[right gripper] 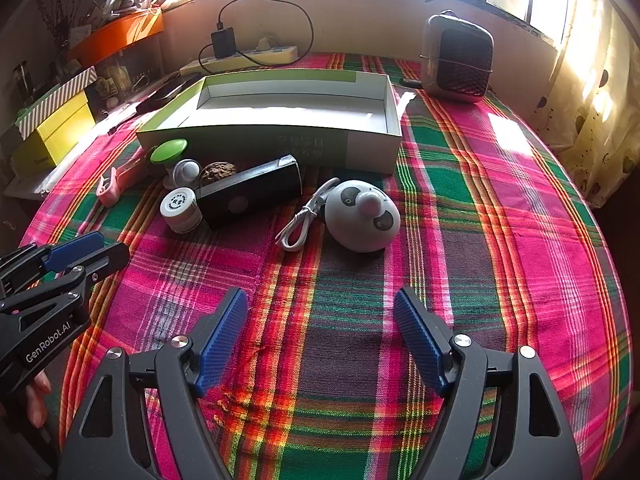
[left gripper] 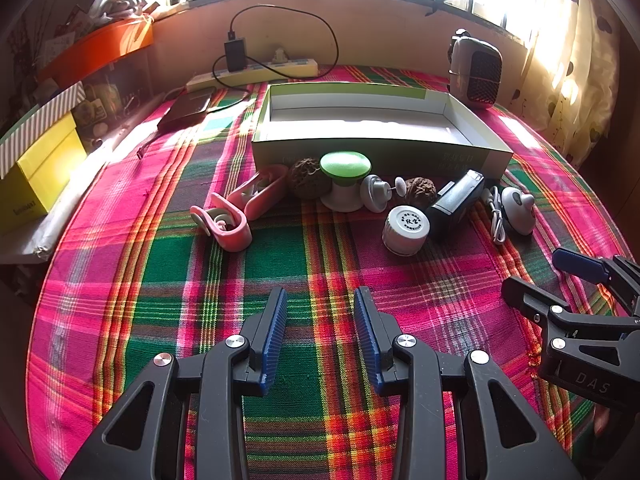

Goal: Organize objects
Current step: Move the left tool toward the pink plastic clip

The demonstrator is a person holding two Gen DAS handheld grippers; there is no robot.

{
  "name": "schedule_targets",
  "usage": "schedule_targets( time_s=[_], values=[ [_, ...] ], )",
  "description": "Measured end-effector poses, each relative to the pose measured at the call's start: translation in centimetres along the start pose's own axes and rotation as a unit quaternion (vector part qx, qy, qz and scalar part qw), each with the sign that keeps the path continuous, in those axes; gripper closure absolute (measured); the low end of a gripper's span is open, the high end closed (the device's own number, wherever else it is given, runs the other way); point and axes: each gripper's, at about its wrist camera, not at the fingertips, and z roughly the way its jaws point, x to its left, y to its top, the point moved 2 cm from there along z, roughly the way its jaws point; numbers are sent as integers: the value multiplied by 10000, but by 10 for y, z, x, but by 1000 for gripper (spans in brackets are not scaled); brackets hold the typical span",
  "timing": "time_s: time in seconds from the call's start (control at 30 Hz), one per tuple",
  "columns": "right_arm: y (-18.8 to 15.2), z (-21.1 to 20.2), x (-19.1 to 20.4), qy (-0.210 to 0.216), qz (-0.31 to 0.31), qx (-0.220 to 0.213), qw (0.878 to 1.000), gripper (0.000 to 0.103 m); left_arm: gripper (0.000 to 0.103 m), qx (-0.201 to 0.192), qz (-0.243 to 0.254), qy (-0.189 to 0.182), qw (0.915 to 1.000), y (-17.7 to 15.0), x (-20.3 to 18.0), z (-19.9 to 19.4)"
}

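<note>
1. Both grippers hover empty over the plaid counter (right gripper: 500, 240) — left gripper (left gripper: 320, 300) with jaws moderately parted, right gripper (right gripper: 320, 300) with jaws spread wider.
2. The clutter sits ahead of the jaws, just before the open box (right gripper: 280, 144).
3. The panda-faced gadget (right gripper: 362, 216) lies straight ahead of the right jaws — likely the nearer pick.
4. The black device (right gripper: 250, 192) runs crosswise, left of them.

Your left black plastic tool with blue ribbed pads (left gripper: 320, 304) hovers with its fingers parted, gripping nothing. Your right tool of the same build (right gripper: 321, 304) sits level beside it, spread wider, also bare. Both point forward, well apart.
</note>
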Motion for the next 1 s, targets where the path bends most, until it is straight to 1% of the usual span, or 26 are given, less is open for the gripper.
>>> schedule_targets(
  time_s=[0.6, 0.8, 1.0],
  values=[
    [2, 0, 1, 4, -4, 2, 10000, 27, 70, -1, 26, -66, 10000, 2, 5, -2],
    [2, 0, 0, 82, -53, -2, 10000, 27, 71, 5, 91, -155, 9998, 3, 1, 1],
    [4, 1, -11, 100, 97, -18, 9999, 27, 70, 25, 212, -297, 9993, 4, 5, 0]
  ],
)
